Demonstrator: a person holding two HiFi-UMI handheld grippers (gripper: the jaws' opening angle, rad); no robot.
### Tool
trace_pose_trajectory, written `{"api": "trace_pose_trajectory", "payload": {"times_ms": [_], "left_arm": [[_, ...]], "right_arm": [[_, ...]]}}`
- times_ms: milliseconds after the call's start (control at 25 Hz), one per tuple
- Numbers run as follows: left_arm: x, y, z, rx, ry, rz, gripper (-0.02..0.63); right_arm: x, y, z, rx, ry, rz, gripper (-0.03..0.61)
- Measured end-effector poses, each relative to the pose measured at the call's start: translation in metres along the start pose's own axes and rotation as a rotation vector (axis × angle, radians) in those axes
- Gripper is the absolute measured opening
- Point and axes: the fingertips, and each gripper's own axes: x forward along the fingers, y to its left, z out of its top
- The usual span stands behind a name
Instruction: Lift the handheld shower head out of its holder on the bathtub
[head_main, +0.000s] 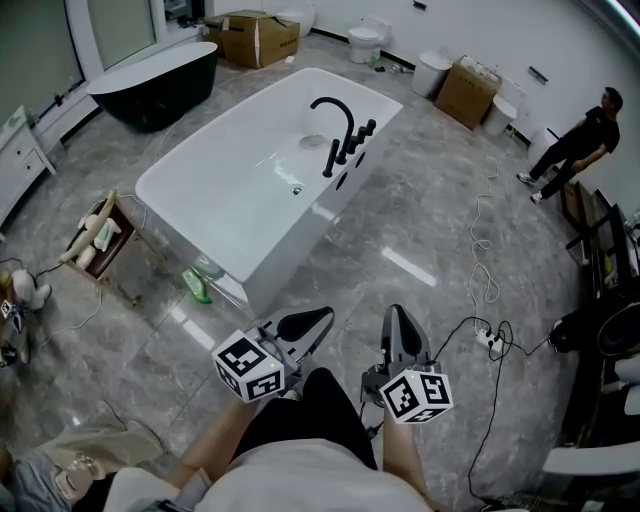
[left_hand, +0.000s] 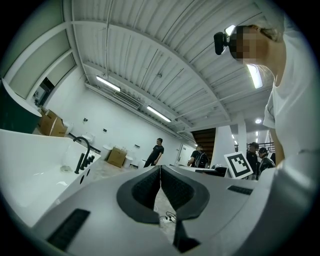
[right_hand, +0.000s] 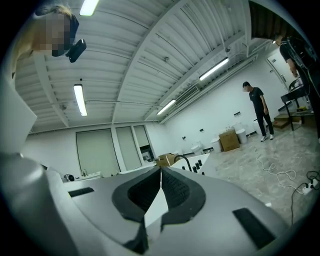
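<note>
**Figure. Both tongs held level over the floor, short of the bathtub.**

The shower head (head_main: 331, 158) is a slim, matte black rod. It stands nearly upright in its holder on the long rim of the white bathtub (head_main: 300, 235). It is the nearest piece in a short row of black fittings. An arched black spout (head_main: 335, 108) rises just beside it, and three small black knobs (head_main: 358, 138) line up behind it along the rim. In the left gripper view the shower head (left_hand: 78, 164) shows as a thin dark stick below the spout's curve. It stands left of the closed tips and well apart from them. In the right gripper view the spout (right_hand: 183, 158) shows just right of the tips, far off. The fittings there are too small to tell apart.

The left tongs (head_main: 318, 318) and right tongs (head_main: 397, 314) sit side by side at the lower middle of the head view, above the grey marble floor (head_main: 420, 220). Both point up the frame, the left angled toward the bathtub's near corner. Bare floor and the bathtub's near end lie between the tips and the shower head, so neither pair touches it.

Each pair of tongs is closed tip to tip with nothing between the pads, as seen in the left gripper view (left_hand: 160, 170) and the right gripper view (right_hand: 160, 172).
</note>
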Motion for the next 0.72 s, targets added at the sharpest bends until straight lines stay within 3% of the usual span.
{"api": "trace_pose_trajectory", "payload": {"times_ms": [400, 720], "left_arm": [[0.013, 0.037, 0.004, -0.001, 0.001, 0.041, 0.012], [0.045, 0.083, 0.022, 0.014, -0.012, 0.089, 0.012]], "right_arm": [[0.032, -0.001, -0.001, 0.007, -0.006, 0.039, 0.017], [0.09, -0.01, 0.009, 0.002, -0.016, 0.093, 0.017]]}}
